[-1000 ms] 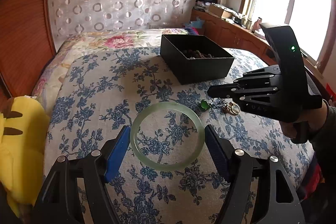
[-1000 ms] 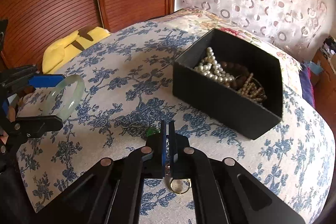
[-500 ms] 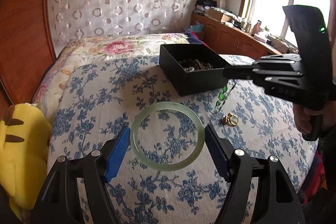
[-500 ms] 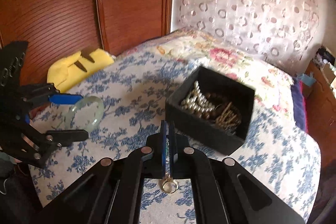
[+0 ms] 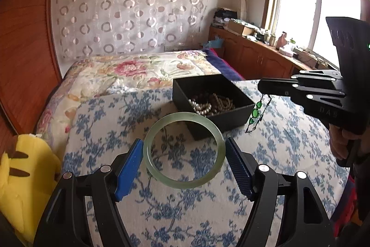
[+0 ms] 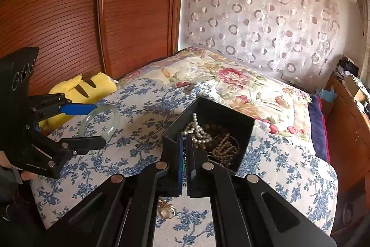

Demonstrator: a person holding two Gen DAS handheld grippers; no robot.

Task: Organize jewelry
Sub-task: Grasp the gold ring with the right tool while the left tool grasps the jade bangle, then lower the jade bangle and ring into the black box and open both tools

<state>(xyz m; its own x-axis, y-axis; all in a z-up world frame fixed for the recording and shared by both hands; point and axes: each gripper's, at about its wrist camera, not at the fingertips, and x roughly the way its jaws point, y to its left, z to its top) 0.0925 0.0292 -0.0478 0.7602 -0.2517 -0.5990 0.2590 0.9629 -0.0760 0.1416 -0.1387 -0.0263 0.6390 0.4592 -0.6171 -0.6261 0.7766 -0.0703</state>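
Note:
My left gripper (image 5: 183,151) is shut on a pale green jade bangle (image 5: 148,149) and holds it in the air above the bed; both show in the right wrist view, gripper (image 6: 92,124) and bangle (image 6: 115,115). My right gripper (image 6: 185,139) is shut on a green-stone chain necklace (image 5: 255,112), which hangs from its tips (image 5: 261,86) beside the near right corner of the black box (image 5: 226,85). The box (image 6: 171,147) holds pearl and bead strands (image 6: 201,133). A gold ring (image 6: 167,212) lies on the blue floral bedspread below the right gripper.
A yellow plush toy (image 5: 20,177) lies at the bed's left edge by the wooden wardrobe (image 6: 69,15). A floral quilt (image 5: 138,68) covers the far bed. A wooden cabinet (image 5: 254,54) with clutter stands under the window at the right.
Both grippers have risen above the bed. The right gripper lifted the green necklace off the bedspread and carried it toward the black box; the gold ring stayed on the bed. The bangle stays held.

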